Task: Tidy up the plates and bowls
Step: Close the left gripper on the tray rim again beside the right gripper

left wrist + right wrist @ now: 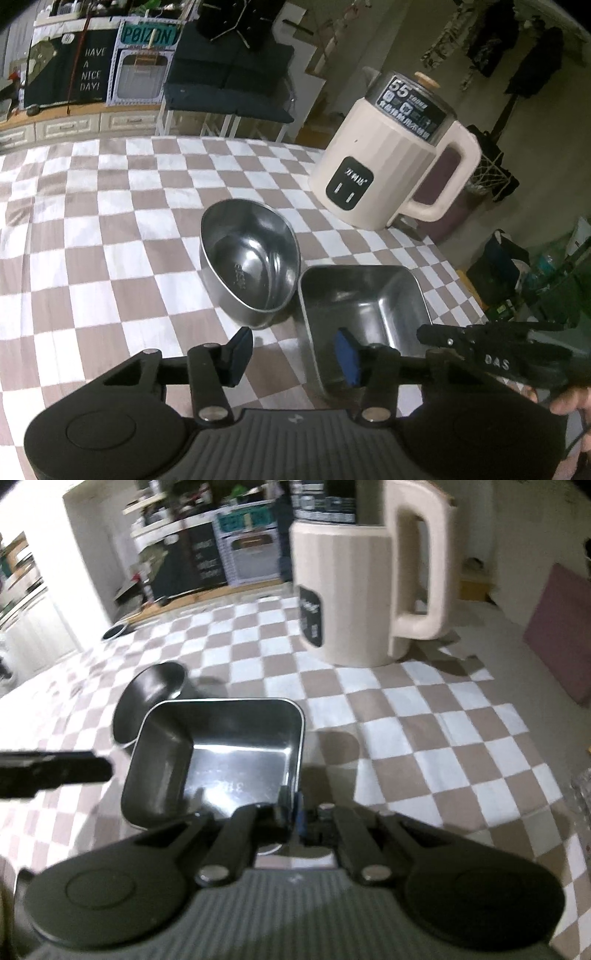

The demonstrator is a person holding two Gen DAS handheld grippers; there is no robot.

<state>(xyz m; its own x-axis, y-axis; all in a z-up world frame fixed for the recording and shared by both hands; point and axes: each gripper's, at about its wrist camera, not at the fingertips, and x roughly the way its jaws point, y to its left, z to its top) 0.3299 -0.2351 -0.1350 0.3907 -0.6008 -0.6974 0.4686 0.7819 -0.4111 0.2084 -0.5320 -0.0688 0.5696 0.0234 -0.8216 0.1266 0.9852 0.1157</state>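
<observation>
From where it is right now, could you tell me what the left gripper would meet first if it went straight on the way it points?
Probably the round steel bowl: the open left gripper points at its near side, though depth is unclear.

A round steel bowl [249,264] sits tipped, its open mouth leaning toward the camera, empty and shiny; just beside it to the right, nearly touching, stands a rectangular steel dish [364,310] with rounded corners, upright, empty, with stamped marks on its floor.
</observation>
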